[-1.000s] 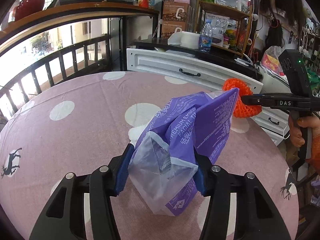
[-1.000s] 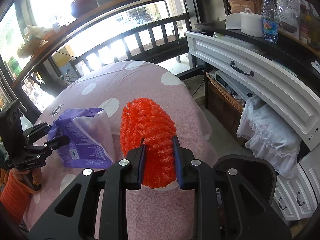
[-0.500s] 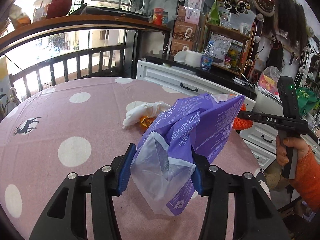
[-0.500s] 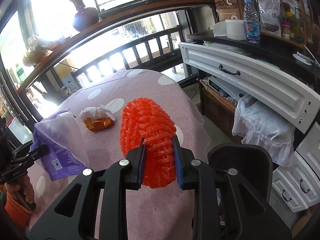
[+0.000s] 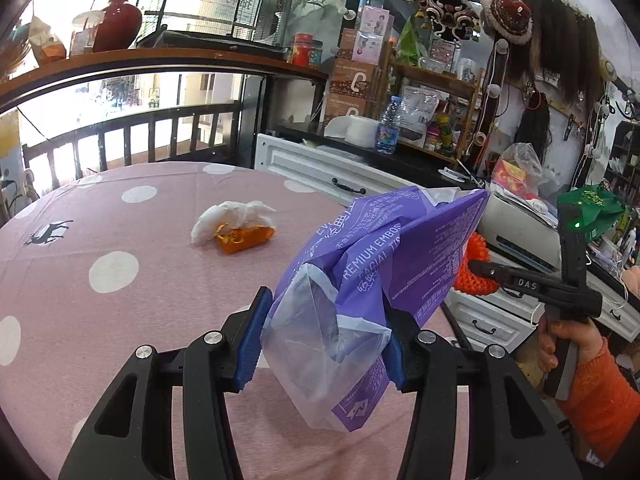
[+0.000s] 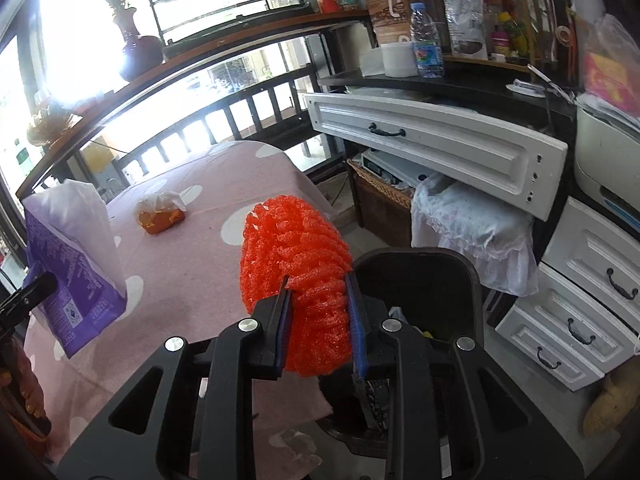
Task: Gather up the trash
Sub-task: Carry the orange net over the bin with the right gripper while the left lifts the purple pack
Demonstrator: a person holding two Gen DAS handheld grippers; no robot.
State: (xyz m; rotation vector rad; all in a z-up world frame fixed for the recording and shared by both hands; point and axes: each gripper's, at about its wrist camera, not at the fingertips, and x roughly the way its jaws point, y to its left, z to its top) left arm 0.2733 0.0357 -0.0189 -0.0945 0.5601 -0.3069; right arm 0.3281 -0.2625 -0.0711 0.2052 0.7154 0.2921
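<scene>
The left claw (image 5: 324, 340) grips a purple bag (image 5: 384, 280), which sticks up and forward from between its blue pads, lifted above the pink spotted worktop (image 5: 120, 320). The right claw (image 6: 320, 320) is clamped on an orange foam net (image 6: 300, 260) that bulges up out of its jaws, held at the worktop's edge just beside a black bin (image 6: 420, 280). A tissue wad with an orange wrapper (image 5: 236, 228) lies on the worktop, well apart from both claws.
</scene>
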